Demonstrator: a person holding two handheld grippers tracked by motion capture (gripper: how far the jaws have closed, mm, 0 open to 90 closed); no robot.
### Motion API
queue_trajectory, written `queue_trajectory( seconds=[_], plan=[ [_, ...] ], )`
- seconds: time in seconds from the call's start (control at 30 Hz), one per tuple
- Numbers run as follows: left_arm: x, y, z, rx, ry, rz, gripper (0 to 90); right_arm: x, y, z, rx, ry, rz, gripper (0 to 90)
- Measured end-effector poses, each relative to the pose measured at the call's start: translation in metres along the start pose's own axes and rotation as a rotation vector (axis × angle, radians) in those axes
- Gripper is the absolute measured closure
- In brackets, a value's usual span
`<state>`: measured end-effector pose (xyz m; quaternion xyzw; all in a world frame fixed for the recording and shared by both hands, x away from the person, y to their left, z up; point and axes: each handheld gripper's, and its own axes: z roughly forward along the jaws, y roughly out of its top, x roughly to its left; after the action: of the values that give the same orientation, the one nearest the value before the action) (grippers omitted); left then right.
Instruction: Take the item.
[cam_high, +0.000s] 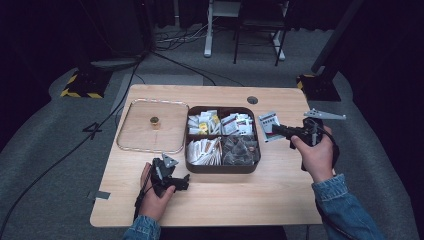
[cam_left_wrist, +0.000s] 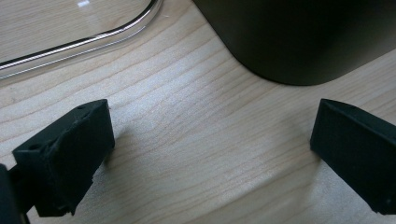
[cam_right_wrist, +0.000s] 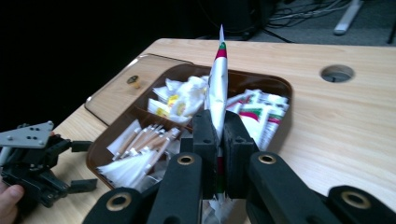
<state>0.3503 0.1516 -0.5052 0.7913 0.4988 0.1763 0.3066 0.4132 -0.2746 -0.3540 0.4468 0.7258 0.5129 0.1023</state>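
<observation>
Sachet (cam_right_wrist: 218, 88) clamped upright between the closed jaws of the right gripper (cam_right_wrist: 218, 154), held above the desk (cam_high: 225, 195) toward its right edge, just beside the brown compartment box (cam_high: 222, 167), left gripper (cam_left_wrist: 205, 154) gaping empty near the front edge.

Blue denim sleeves (cam_high: 345, 202); black grippers, blocky fingers (cam_left_wrist: 65, 158), brass rivets, grey three-cornered plates (cam_high: 325, 115).
</observation>
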Motion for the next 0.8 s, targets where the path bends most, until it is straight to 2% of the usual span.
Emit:
queue_trajectory(
  seconds=[0.13, 0.3, 0.8],
  plan=[
    [0.000, 0.000, 0.000, 0.000, 0.000, 0.000, 0.1, -0.010, -0.008, -0.011, 0.007, -0.018, 0.025, 86.5],
    [0.000, 0.000, 0.000, -0.001, 0.001, 0.001, 0.1, -0.019, -0.017, -0.022, 0.020, -0.045, 0.032, 86.4],
    [0.000, 0.000, 0.000, 0.000, 0.000, 0.000, 0.1, -0.048, -0.045, -0.036, 0.065, -0.106, 0.089, 86.4]
  ],
)
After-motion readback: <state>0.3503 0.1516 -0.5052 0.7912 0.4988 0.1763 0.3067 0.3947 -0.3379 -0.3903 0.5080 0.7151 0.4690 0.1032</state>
